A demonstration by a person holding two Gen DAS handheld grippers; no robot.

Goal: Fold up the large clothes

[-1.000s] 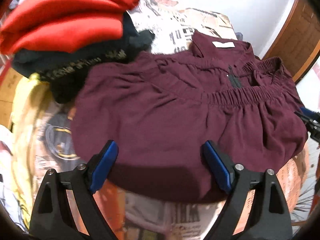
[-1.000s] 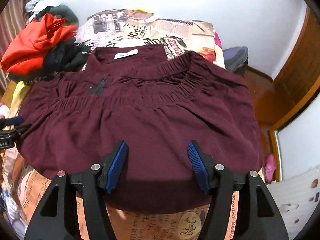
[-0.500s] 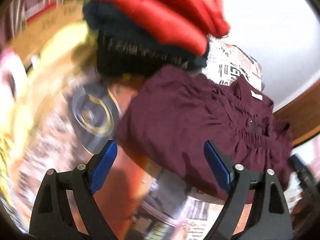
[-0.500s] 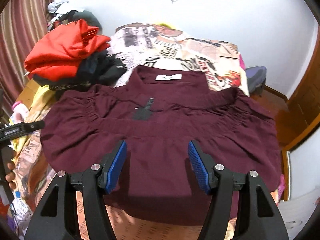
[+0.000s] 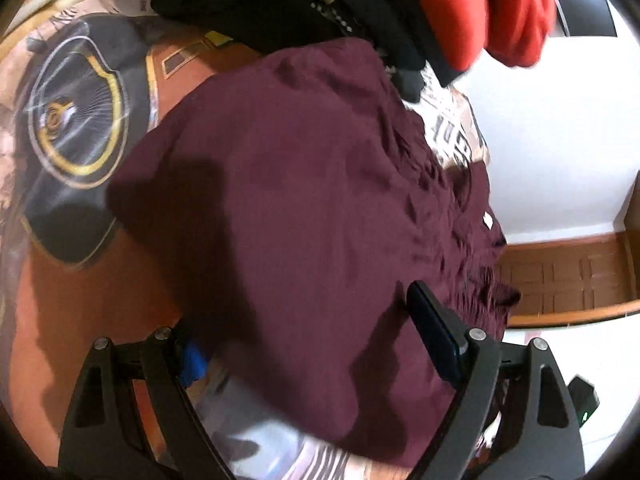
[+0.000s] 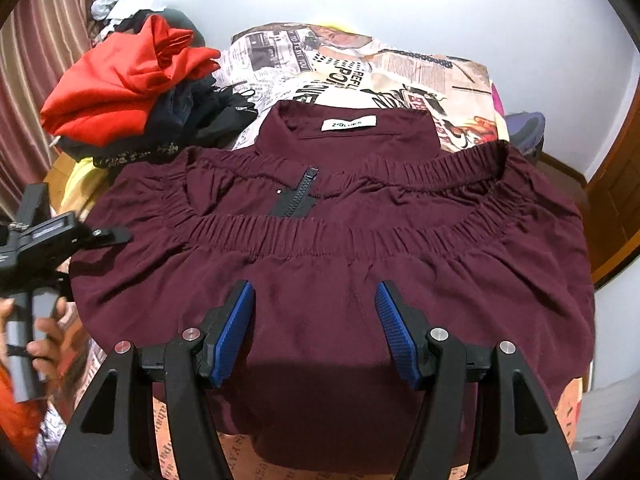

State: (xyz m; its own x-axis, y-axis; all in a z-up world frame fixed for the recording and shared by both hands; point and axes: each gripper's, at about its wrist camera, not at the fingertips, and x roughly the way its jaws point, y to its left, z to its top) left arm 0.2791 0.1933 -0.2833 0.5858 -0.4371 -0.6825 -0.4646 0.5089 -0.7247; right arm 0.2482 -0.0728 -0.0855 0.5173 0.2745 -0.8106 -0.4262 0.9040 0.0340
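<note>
A maroon garment [image 6: 360, 272] with gathered elastic bands, a black zipper [image 6: 298, 196] and a white collar label [image 6: 348, 124] lies folded on the bed. My right gripper [image 6: 316, 332] is open just above the garment's near edge, with nothing clamped. My left gripper [image 6: 116, 236], held by a hand [image 6: 44, 336], sits at the garment's left edge. In the left wrist view the left gripper [image 5: 304, 312] is open wide and rolled over. The edge of the garment [image 5: 304, 184] lies between its fingers, and the pads are not pressing on it.
A pile of red clothes [image 6: 124, 84] and black clothes [image 6: 200, 116] sits at the bed's back left, close to the garment. The newspaper-print sheet [image 6: 360, 64] covers the bed. A curtain [image 6: 32, 60] hangs on the left and a wooden door [image 6: 616, 200] stands on the right.
My left gripper has rolled over and dropped to the garment's left edge, which now lies between its fingers. My right gripper has shifted a little over the garment and stays open.
</note>
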